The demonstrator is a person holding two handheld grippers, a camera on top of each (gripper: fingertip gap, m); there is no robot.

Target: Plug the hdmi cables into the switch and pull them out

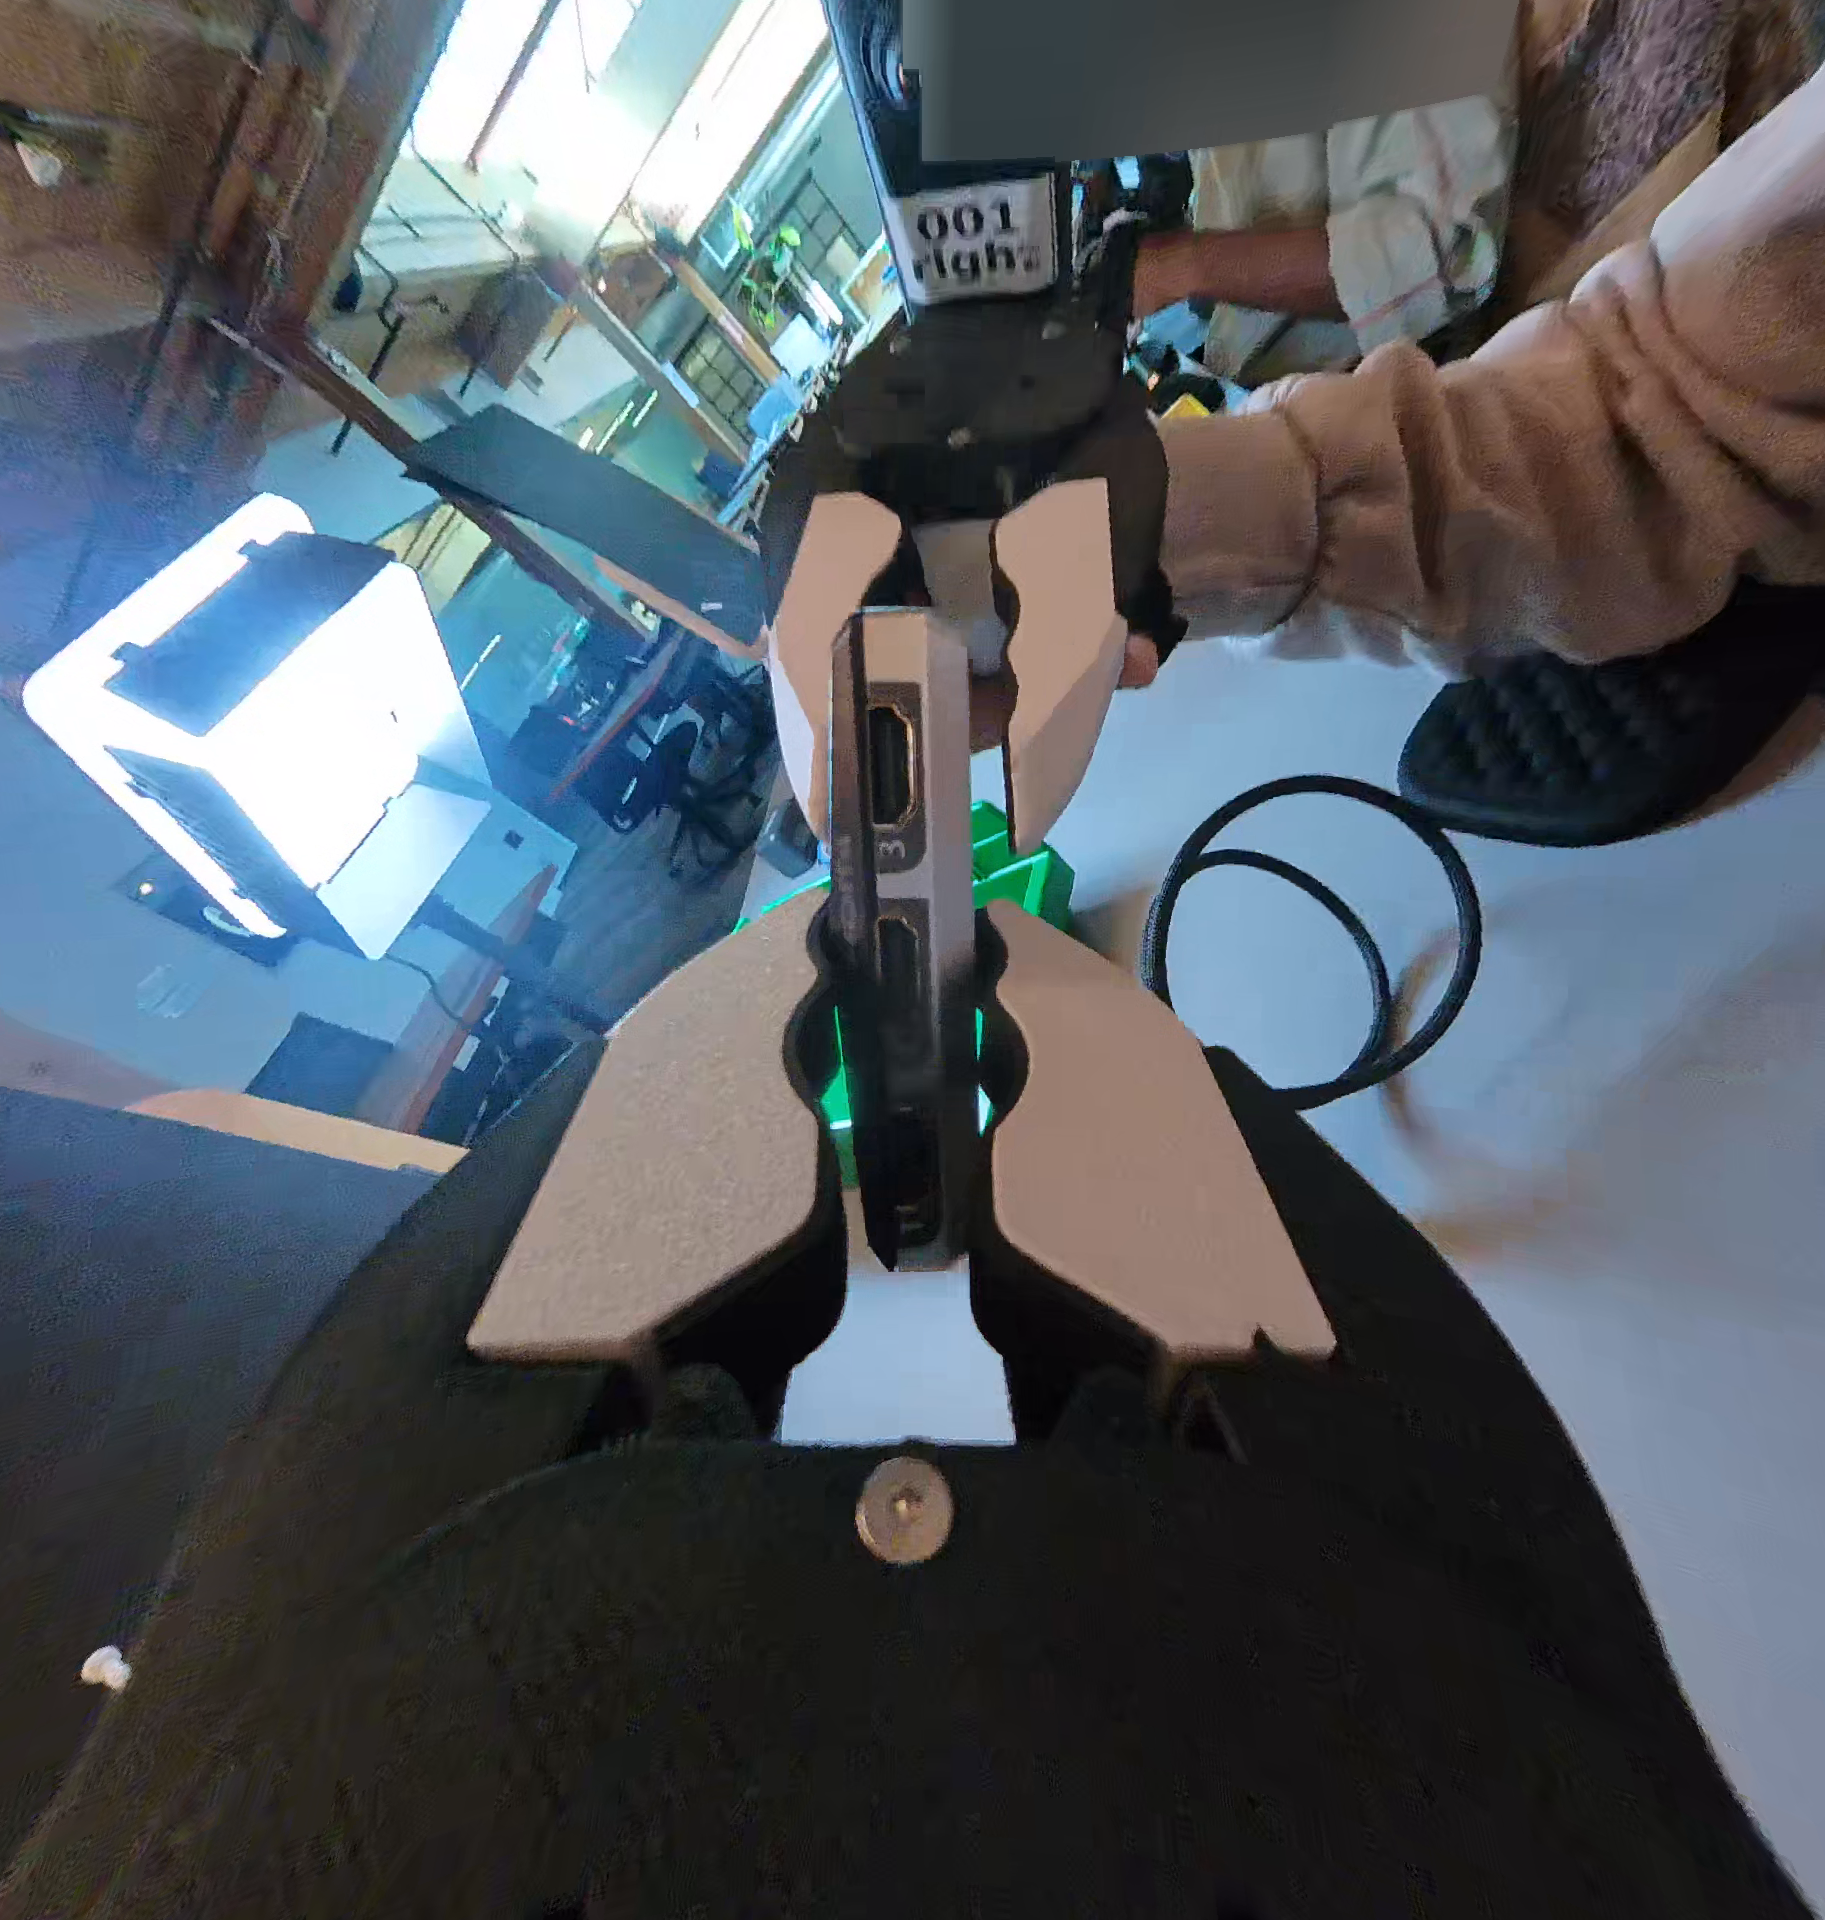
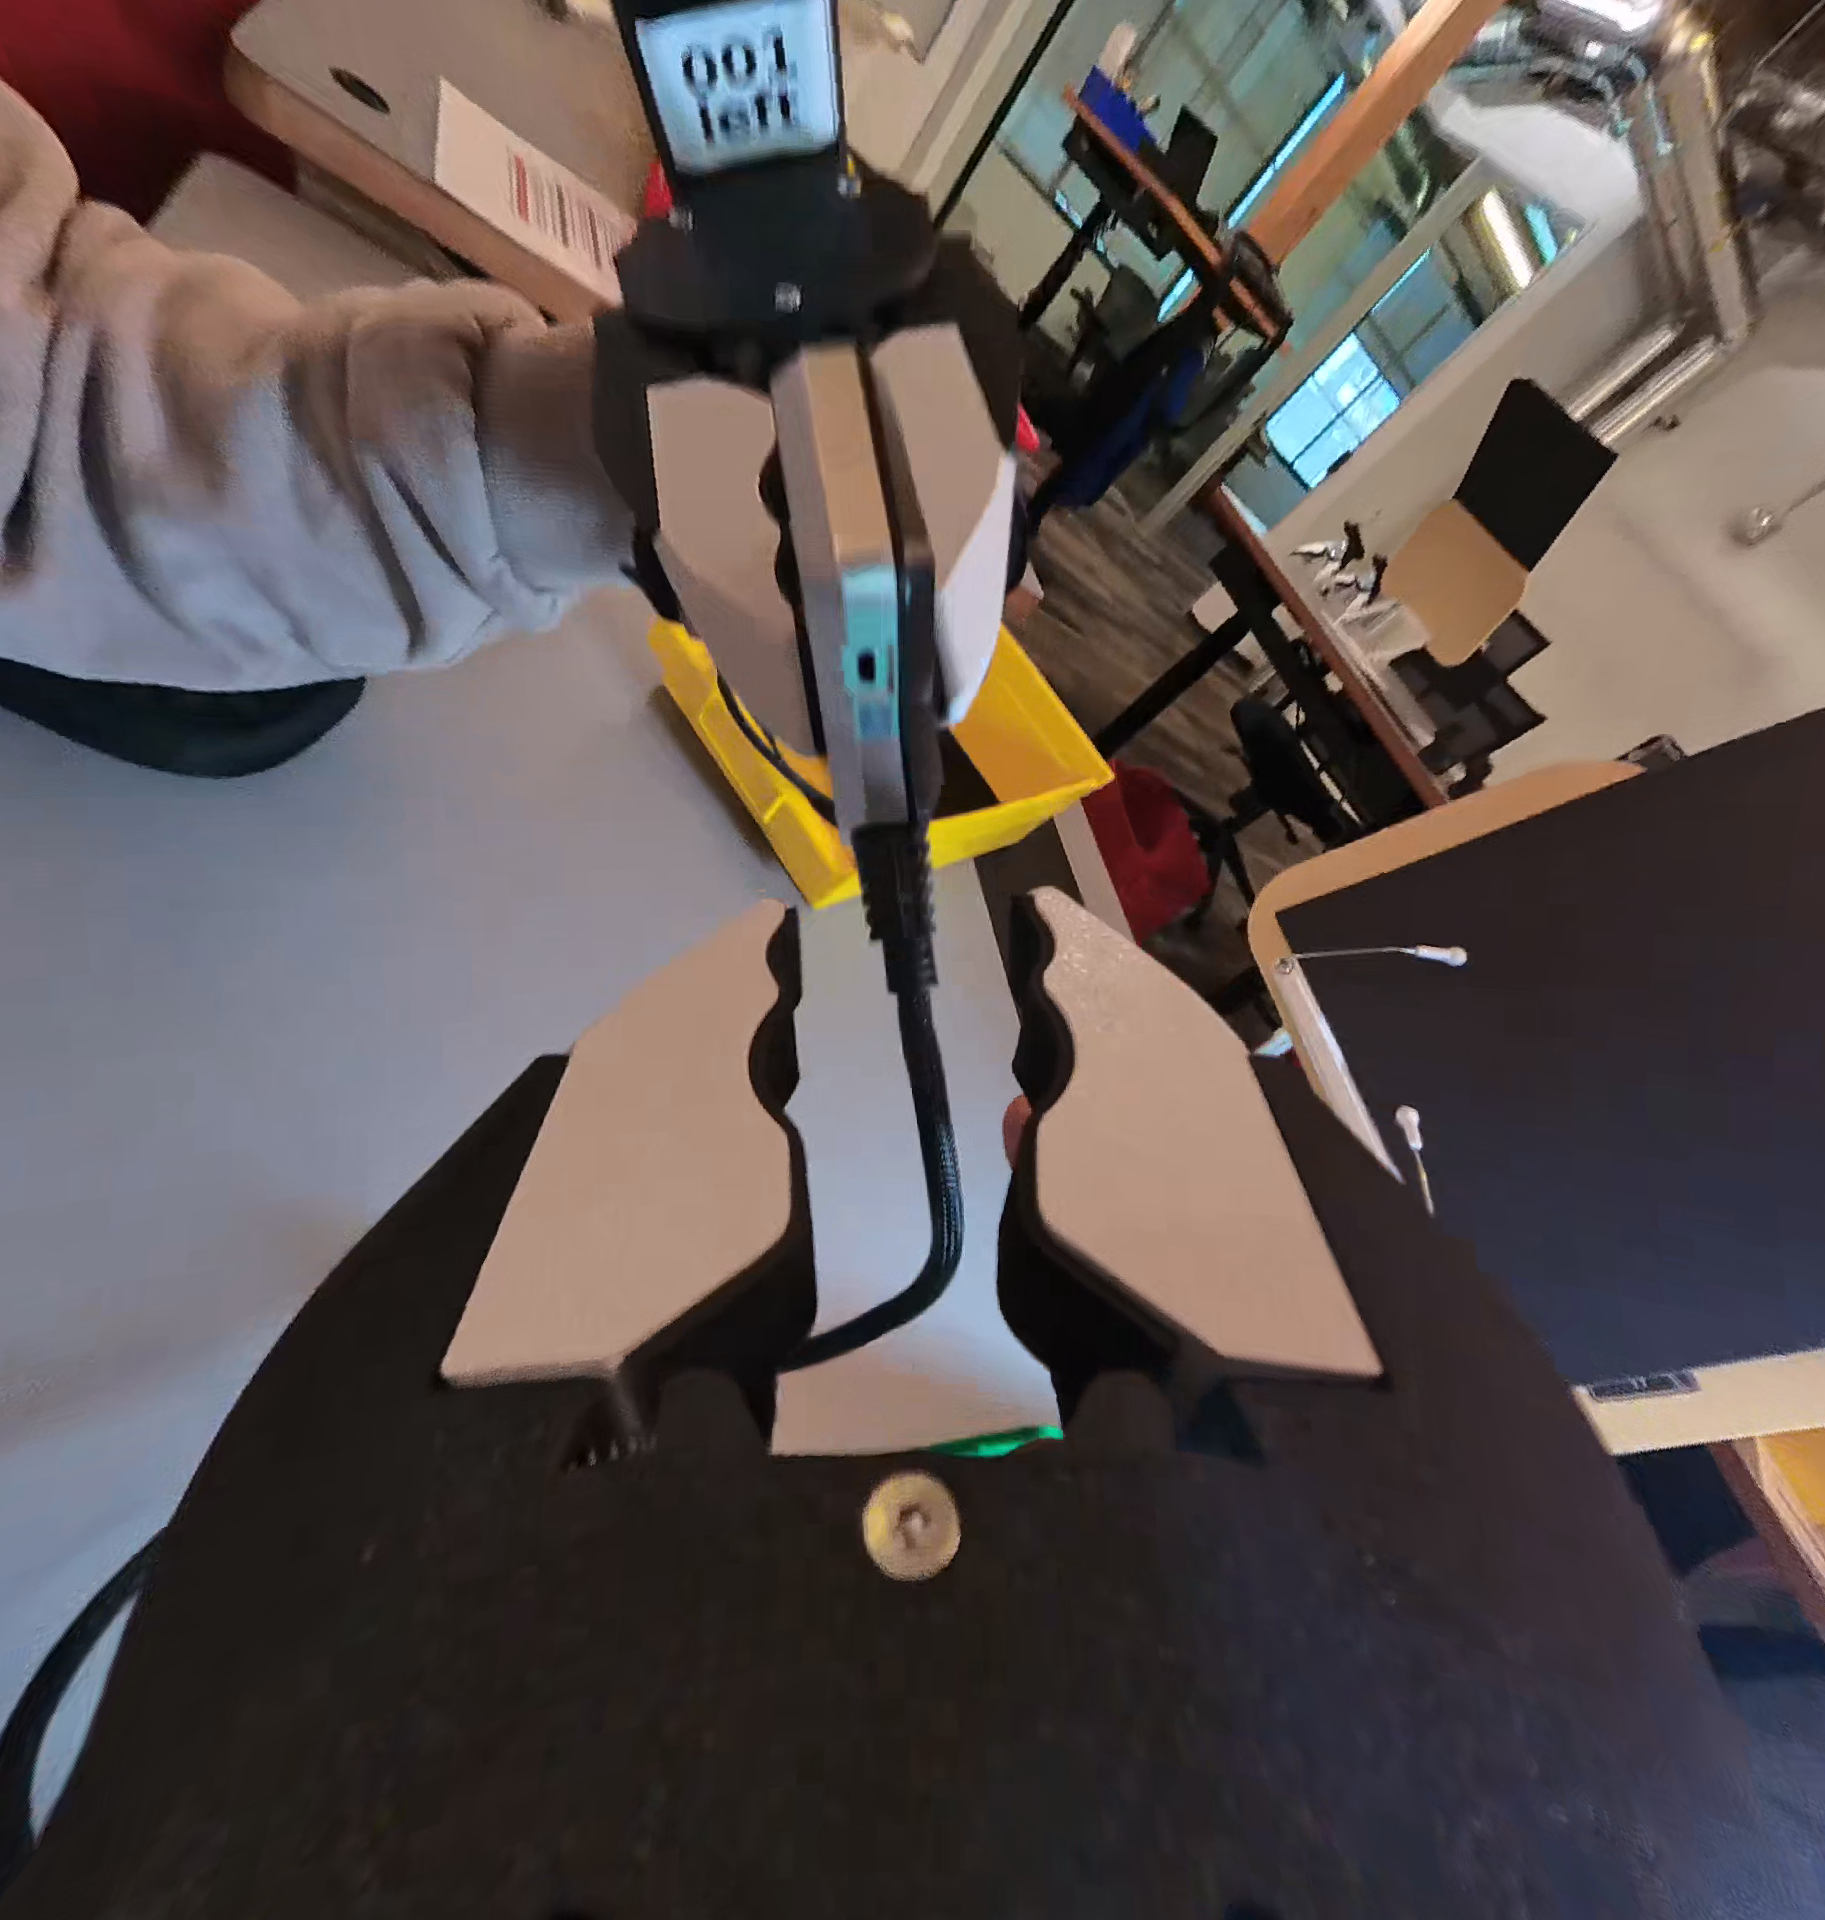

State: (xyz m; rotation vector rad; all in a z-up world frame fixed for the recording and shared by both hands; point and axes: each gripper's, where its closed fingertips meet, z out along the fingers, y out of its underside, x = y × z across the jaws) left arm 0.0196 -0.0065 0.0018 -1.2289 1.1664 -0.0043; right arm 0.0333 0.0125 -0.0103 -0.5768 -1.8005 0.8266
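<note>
Left wrist view: my left gripper (image 1: 903,1049) clamps the switch (image 1: 903,883) above the worktop (image 1: 1614,1039), two ports showing empty. My right gripper (image 2: 903,1039) stands wide around one plugged-in HDMI cable (image 2: 913,1039); I judge pulling out remains.

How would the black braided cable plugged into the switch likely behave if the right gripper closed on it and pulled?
The cable probably flexes rather than staying stiff: it bends sharply between the open right gripper fingers and loops on the table. Its ribbed plug end looks more rigid, likely the better grip. The switch, clamped by the left gripper, should resist.
</note>
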